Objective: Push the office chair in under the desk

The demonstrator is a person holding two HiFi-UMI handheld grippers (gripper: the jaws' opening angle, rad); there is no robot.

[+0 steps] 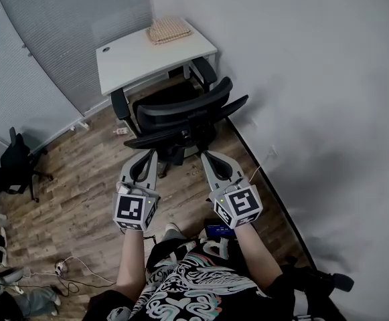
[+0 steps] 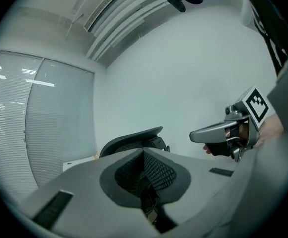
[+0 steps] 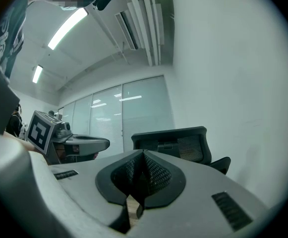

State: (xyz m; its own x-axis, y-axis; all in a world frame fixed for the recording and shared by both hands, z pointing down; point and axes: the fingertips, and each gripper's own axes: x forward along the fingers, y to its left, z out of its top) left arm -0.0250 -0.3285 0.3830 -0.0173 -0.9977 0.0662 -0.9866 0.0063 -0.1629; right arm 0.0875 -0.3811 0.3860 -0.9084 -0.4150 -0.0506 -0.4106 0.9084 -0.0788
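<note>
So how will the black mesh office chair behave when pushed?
The black mesh office chair should glide readily on the smooth wooden plank floor, though its wheels aren't visible. Pushed off-centre on its tall backrest, it may swivel or tilt rather than travel straight.

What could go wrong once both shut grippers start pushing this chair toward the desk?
1. The left gripper and right gripper are shut to narrow tips; on the curved back of the office chair they may slip off.
2. The chair looks skewed to the desk, so it could catch the desk leg.
3. It stands close to the wall and might scrape it.
</note>
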